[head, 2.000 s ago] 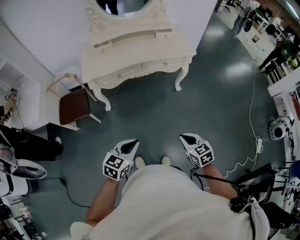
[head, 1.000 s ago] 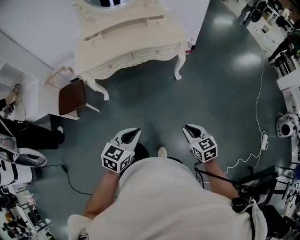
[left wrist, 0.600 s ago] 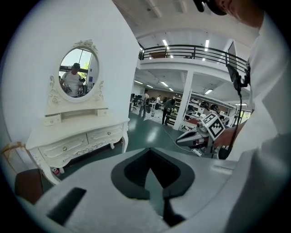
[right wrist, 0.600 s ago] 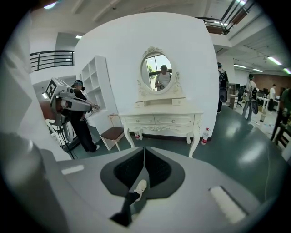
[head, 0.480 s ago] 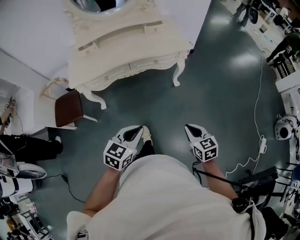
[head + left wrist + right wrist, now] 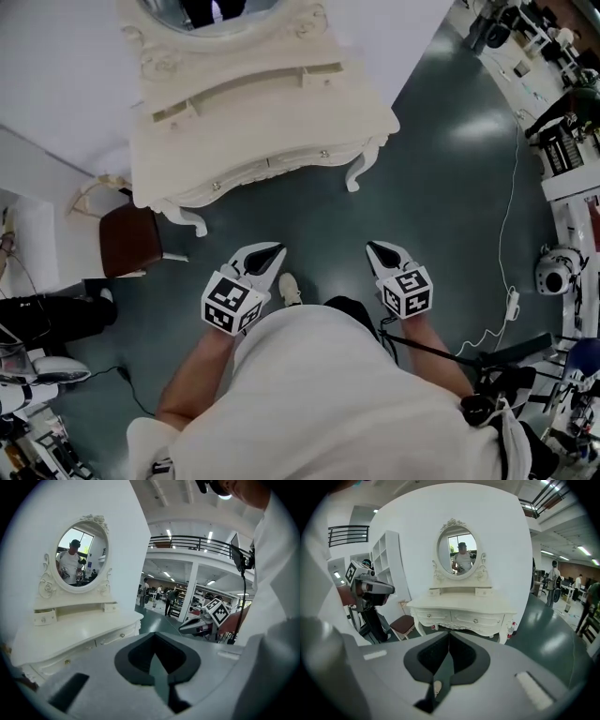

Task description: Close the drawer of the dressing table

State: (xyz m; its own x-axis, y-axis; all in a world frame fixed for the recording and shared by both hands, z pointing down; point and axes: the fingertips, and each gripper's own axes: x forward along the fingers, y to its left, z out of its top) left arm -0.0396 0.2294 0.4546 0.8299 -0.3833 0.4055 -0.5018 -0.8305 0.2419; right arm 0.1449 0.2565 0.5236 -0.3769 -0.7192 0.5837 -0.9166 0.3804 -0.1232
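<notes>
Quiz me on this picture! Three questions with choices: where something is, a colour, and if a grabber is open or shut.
1. Where is the brown chair, in the head view?
A. On the tabletop
B. Beside the dressing table's left end
C. At its right end

2. What colour is the dressing table?
A. Black
B. Red
C. Cream

3. How are the right gripper's jaws?
A. Shut, empty
B. Wide open
C. Holding a cup

1 B: it sits just off that end.
2 C: cream all over.
3 A: tips meet, nothing between.
</notes>
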